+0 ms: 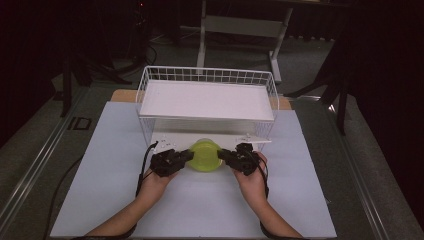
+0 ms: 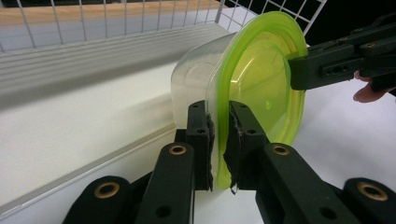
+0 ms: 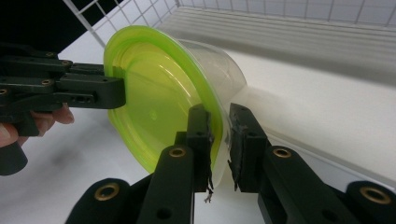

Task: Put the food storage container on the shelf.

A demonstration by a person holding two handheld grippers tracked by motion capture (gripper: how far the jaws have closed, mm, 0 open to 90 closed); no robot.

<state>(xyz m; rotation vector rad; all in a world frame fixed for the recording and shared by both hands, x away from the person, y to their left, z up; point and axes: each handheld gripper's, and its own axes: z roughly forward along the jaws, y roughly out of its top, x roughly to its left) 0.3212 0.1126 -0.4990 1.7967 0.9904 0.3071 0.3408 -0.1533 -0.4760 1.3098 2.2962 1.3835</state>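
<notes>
Both grippers, left point(image 1: 186, 156) and right point(image 1: 223, 156), jaws clamped on the green-lidded tub's point(image 1: 204, 155) rim at the wire rack's point(image 1: 207, 75) lower shelf; next, probably slide it in level.

You see a clear, glossy plastic container point(image 2: 196, 84) with a translucent green plastic lid point(image 2: 261, 79), a white-coated wire basket point(image 1: 150, 80), and matt black gripper pads point(image 2: 205, 135).
</notes>
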